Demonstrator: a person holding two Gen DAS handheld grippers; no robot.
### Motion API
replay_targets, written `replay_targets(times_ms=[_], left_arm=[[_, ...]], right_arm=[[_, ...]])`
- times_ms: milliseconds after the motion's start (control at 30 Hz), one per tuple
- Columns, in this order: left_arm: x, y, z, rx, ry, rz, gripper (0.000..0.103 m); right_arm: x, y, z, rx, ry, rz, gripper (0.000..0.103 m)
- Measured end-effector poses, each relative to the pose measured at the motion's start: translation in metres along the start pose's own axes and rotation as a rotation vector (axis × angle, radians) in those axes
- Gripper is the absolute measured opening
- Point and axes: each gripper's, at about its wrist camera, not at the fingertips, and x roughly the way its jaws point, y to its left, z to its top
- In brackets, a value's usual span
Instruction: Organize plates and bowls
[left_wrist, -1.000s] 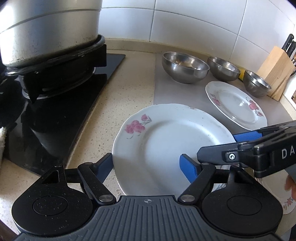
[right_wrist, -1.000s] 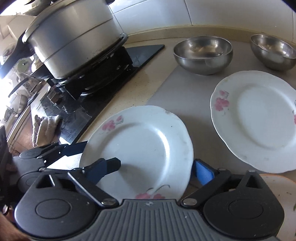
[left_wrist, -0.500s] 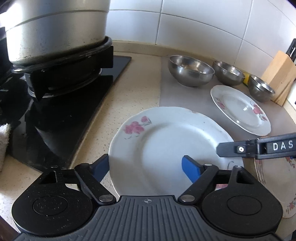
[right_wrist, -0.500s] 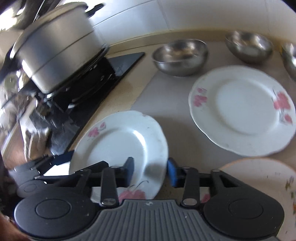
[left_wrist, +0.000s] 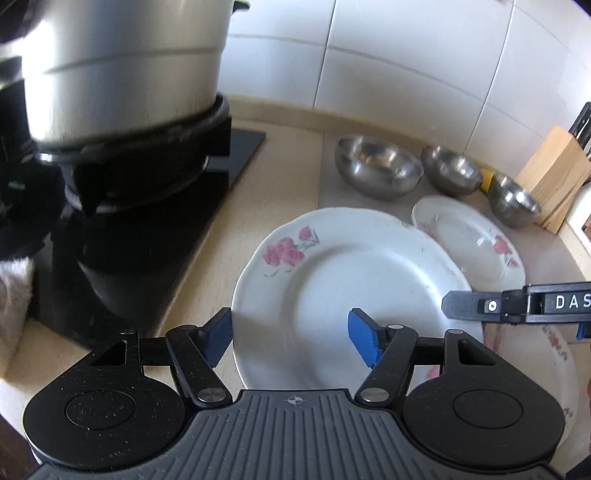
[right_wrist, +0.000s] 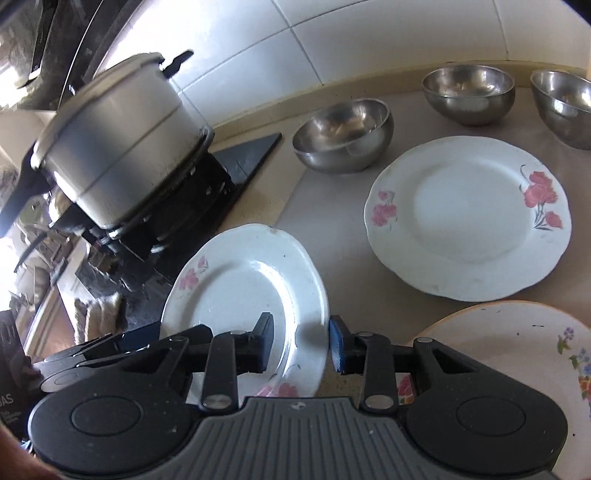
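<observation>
A white plate with pink flowers (left_wrist: 351, 288) (right_wrist: 243, 291) is held tilted above the counter. My right gripper (right_wrist: 301, 345) is shut on its right rim. My left gripper (left_wrist: 290, 341) is open, its jaws astride the plate's near left edge. A second flowered plate (right_wrist: 469, 218) (left_wrist: 469, 240) lies flat on the grey mat. A third plate with a tan rim (right_wrist: 517, 350) (left_wrist: 550, 358) lies at the near right. Three steel bowls (right_wrist: 343, 136) (right_wrist: 469, 94) (right_wrist: 565, 107) stand in a row by the wall; they also show in the left wrist view (left_wrist: 376, 166).
A large metal pot (right_wrist: 114, 162) (left_wrist: 110, 74) sits on the black stove (left_wrist: 147, 229) at the left. A wooden knife block (left_wrist: 557, 181) stands at the far right. White tiles (left_wrist: 406, 55) back the counter. A cloth (right_wrist: 99, 310) hangs at the left.
My right gripper has closed on the plate's rim and lifted it, tilted, off the counter. Both views have risen. My left gripper stays open around the plate.
</observation>
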Motion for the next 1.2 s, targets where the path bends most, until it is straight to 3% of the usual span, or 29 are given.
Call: replay_targets(times_ms=[333, 633, 867, 1200], left_arm=[[0.005, -0.042, 0.035, 0.076, -0.053, -0.064, 0.067], [0.030, -0.096, 0.058, 0.152, -0.054, -0.148, 0.068], [0.051, -0.128, 0.069, 0.194, -0.053, -0.170, 0.069], [0.087, -0.149, 0.073, 0.204, -0.007, -0.140, 0.070]], right_arm=[[-0.041, -0.019, 0.023, 0.086, -0.122, -0.012, 0.007], [-0.076, -0.057, 0.041, 0.161, -0.221, -0.094, 0.007], [-0.084, -0.092, 0.053, 0.212, -0.254, -0.137, 0.007], [-0.066, -0.133, 0.066, 0.253, -0.218, -0.156, 0.007]])
